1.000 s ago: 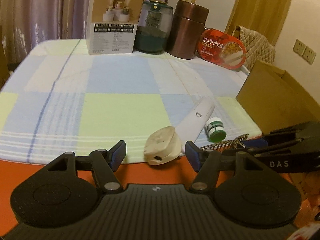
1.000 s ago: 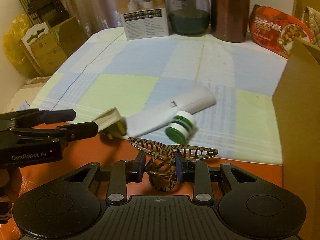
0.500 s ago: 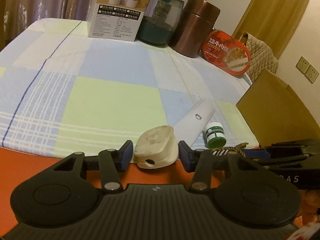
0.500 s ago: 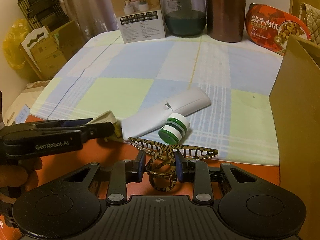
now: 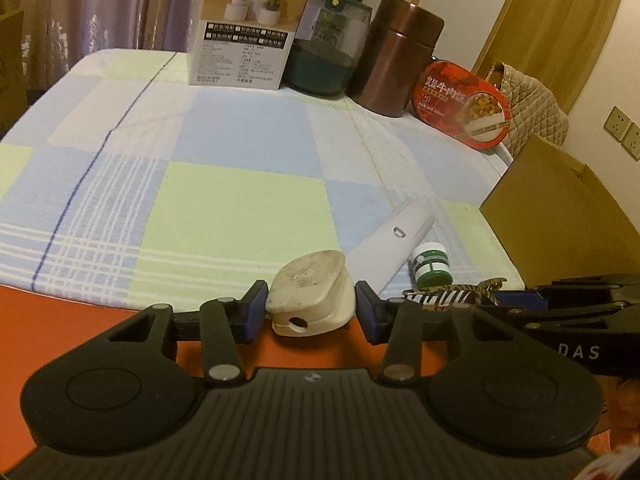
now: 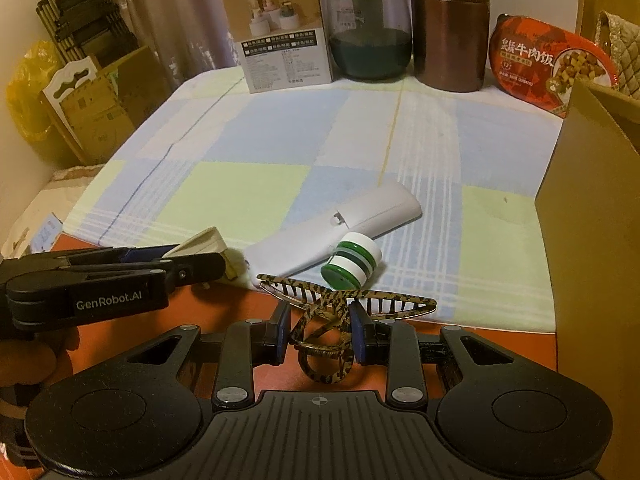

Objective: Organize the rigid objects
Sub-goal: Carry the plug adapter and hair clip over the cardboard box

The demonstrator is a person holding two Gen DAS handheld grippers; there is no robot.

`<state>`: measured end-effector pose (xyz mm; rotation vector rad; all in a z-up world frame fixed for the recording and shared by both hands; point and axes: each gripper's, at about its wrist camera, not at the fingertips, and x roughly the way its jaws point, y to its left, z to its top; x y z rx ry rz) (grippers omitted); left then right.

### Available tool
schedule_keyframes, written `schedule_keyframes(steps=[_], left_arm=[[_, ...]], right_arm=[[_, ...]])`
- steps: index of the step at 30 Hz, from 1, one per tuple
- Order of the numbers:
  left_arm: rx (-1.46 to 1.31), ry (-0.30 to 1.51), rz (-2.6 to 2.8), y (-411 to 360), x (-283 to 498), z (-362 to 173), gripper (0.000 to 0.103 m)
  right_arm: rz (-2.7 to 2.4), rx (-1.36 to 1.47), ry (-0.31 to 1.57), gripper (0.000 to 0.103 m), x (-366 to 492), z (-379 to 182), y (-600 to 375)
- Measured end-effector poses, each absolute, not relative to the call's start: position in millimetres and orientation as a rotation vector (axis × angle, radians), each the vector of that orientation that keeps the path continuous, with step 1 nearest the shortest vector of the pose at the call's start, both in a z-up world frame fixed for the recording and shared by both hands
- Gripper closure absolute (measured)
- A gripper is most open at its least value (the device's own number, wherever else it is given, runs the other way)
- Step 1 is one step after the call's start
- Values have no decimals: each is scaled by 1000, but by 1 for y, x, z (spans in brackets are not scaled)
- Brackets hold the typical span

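At the near edge of a checked blue, green and white cloth (image 5: 224, 208), the left gripper (image 5: 310, 312) has just been closing its blue-padded jaws around a cream wall plug (image 5: 310, 300), a scuffed, rounded-square block with a round hole in its near face; both pads now sit against its sides. The right gripper (image 6: 318, 334), just right of the plug, is clamped narrow on the looped handles of a tortoiseshell hair claw (image 6: 336, 312), whose toothed arms are spread wide above the orange tabletop (image 6: 248, 304). Beyond the plug lie a white remote-shaped case (image 5: 394, 240) and, touching it, a small green-and-white bottle (image 5: 430, 266) on its side. A brown cardboard box (image 6: 596, 208) stands further right.
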<state>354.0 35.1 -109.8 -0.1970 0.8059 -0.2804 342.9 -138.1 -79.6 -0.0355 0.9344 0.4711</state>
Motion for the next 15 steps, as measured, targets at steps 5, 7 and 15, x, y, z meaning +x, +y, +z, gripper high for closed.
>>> schedule_keyframes(steps=[5, 7, 15], left_arm=[[-213, 805, -248, 35, 336, -92, 62], [-214, 794, -236, 36, 328, -84, 62], [-203, 711, -187, 38, 285, -50, 62]], right_arm=[[471, -22, 908, 76, 334, -69, -139], [471, -33, 890, 76, 329, -63, -139], [471, -8, 814, 76, 300, -33, -147]])
